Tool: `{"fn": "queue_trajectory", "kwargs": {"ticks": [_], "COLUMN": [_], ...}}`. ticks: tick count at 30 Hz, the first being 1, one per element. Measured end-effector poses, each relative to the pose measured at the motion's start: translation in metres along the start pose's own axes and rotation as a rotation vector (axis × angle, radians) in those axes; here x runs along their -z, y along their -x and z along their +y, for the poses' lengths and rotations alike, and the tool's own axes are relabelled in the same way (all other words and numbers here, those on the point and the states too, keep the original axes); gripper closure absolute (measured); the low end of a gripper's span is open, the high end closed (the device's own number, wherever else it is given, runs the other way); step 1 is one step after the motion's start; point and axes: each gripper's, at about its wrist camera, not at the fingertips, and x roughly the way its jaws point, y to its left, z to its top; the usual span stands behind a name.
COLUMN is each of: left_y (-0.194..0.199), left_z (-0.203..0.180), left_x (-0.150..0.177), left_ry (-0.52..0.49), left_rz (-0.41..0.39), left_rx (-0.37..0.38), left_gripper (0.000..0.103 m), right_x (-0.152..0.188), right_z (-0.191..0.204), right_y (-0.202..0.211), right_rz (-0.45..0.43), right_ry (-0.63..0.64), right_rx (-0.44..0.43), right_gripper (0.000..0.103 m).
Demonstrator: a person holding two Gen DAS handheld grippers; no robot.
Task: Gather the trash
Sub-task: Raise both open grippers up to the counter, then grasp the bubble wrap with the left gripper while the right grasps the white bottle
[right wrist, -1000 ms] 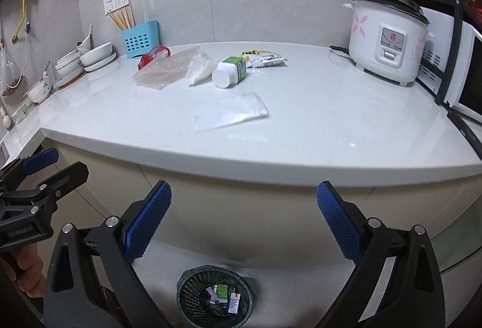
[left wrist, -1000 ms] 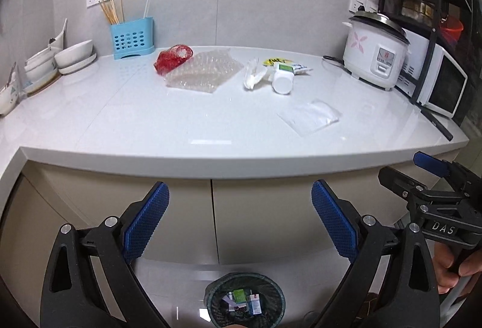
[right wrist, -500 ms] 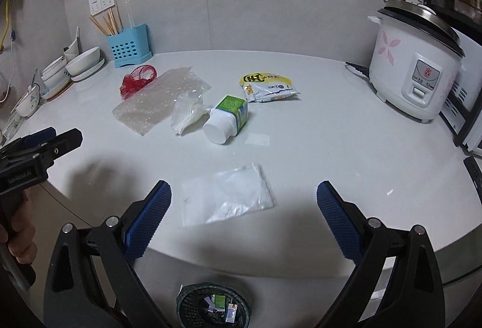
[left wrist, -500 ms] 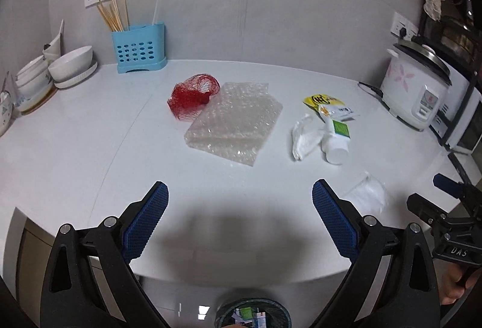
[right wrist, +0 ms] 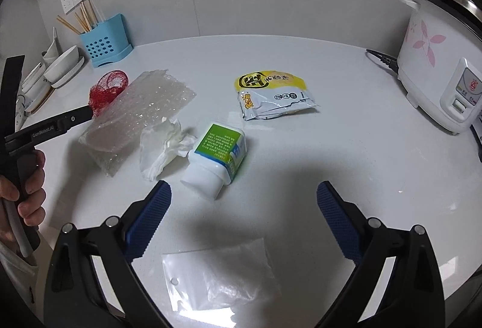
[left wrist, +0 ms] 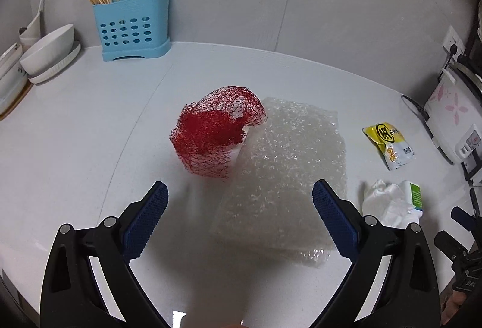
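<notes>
Trash lies on the white counter. A red mesh net (left wrist: 215, 133) rests against a sheet of bubble wrap (left wrist: 289, 165), just ahead of my open, empty left gripper (left wrist: 239, 195). In the right wrist view the net (right wrist: 107, 88) and bubble wrap (right wrist: 138, 114) lie at the left. A crumpled tissue (right wrist: 161, 144), a tipped white bottle with a green label (right wrist: 217, 156) and a yellow snack packet (right wrist: 271, 94) lie ahead of my open, empty right gripper (right wrist: 244, 197). A clear plastic bag (right wrist: 221, 276) lies below its jaws.
A blue utensil holder with chopsticks (left wrist: 131, 26) stands at the back wall. White bowls (left wrist: 49, 52) are stacked at the far left. A rice cooker (right wrist: 442, 65) stands at the right, its cord (right wrist: 381, 59) on the counter.
Both grippers have risen from below the counter edge and moved in over the counter. The trash now lies much closer, and the floor bin has dropped out of view.
</notes>
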Motion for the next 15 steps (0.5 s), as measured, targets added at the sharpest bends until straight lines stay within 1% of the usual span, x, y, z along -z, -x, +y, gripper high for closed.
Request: {"fn": "queue_trajectory", "kwargs": {"ticks": [4,6,8,13,15], "left_y": [-0.024,-0.031,-0.035,-0.042,-0.042], "left_z": [-0.008,-0.010,-0.012,-0.017,-0.016], "left_x": [-0.004,-0.004,-0.003,0.001,0.003], "left_ry": [-0.030,-0.025,-0.022,-0.018,0.000], "left_rz": [0.047,0.065,0.081,0.137,0.163], "left_rx": [-0.016,0.000,0.012,-0.011,-0.019], "left_gripper": [0.008,0.008,0.008,0.008,0.008], "right_x": [-0.010,-0.013,-0.015,-0.017,-0.018], "right_z": [0.002,0.002,0.002,0.003,0.003], "right_y": [-0.019,-0.028,-0.034,-0.043,-0.045], "right_rz": [0.038,0.059,0.070,0.098,0.105], "right_ry": [-0.023,-0.035,-0.043,-0.058,-0.060], "right_rx": [-0.016,-0.020,-0.021,-0.014,-0.011], "right_gripper": [0.010,0.010,0.010,0.010,0.011]}}
